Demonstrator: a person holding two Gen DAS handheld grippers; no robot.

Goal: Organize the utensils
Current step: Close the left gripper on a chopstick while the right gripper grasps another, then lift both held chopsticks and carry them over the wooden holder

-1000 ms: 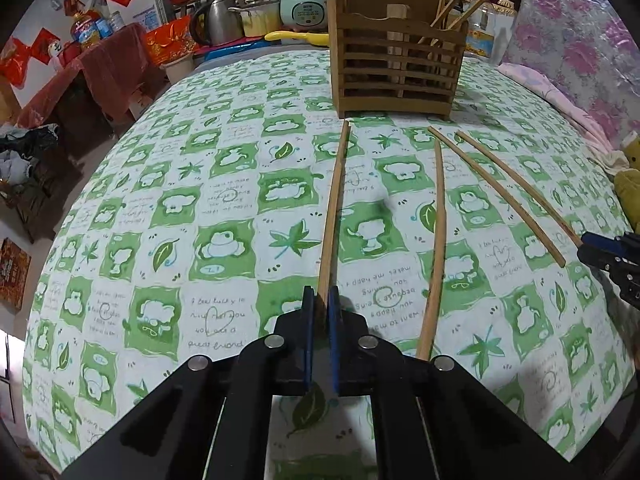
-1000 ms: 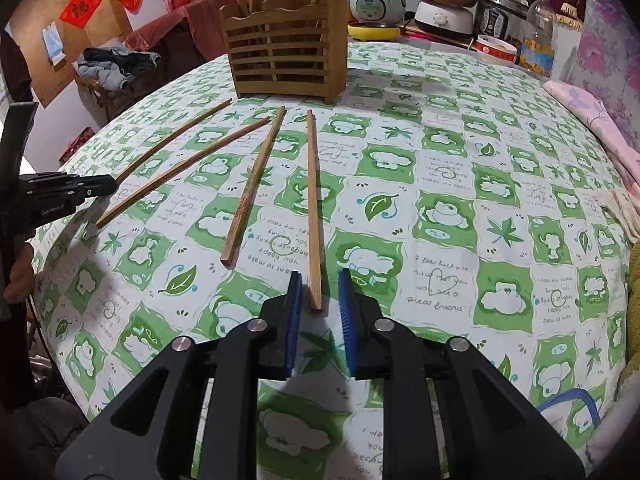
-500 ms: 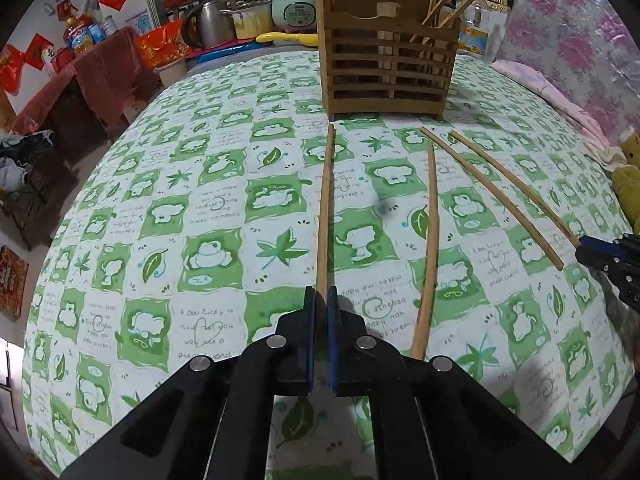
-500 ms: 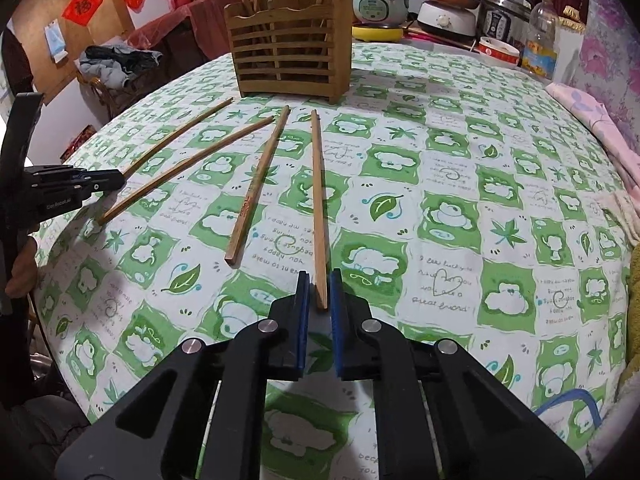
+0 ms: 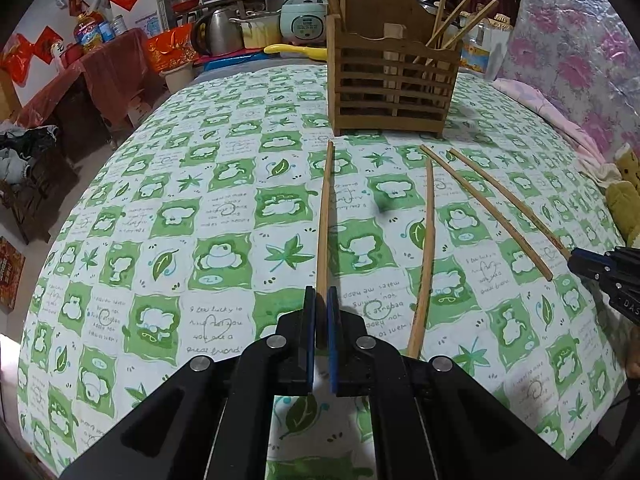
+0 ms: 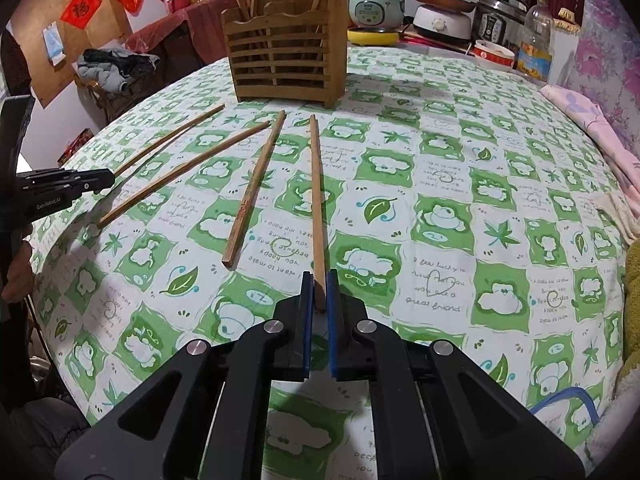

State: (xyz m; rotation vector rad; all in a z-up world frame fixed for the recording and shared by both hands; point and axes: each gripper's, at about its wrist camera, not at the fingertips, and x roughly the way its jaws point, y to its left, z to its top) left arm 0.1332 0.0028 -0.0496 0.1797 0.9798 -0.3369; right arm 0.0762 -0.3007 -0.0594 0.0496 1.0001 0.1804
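Observation:
Four wooden chopsticks lie on the green-and-white tablecloth in front of a slatted wooden holder (image 5: 392, 92) (image 6: 284, 64) with several chopsticks standing in it. My left gripper (image 5: 320, 292) is shut on the near end of the leftmost chopstick (image 5: 324, 216), which points toward the holder. My right gripper (image 6: 319, 276) is shut on the near end of the rightmost chopstick (image 6: 317, 200). Between them lie two loose chopsticks (image 6: 254, 192) (image 6: 184, 172). The right wrist view shows the left gripper (image 6: 92, 182) at the end of its chopstick (image 6: 168, 140). The right gripper (image 5: 580, 262) shows at the edge of the left wrist view.
Rice cookers (image 6: 376, 4), a kettle (image 5: 220, 34), pots and an oil bottle (image 6: 534, 44) crowd the far edge of the table (image 6: 500, 200). A pink floral cloth (image 5: 572, 64) lies along the right side. A hand (image 6: 18, 268) holds the left gripper's handle.
The right gripper's jaws have shut on the end of the rightmost chopstick. The left gripper has kept its grip and hardly moved.

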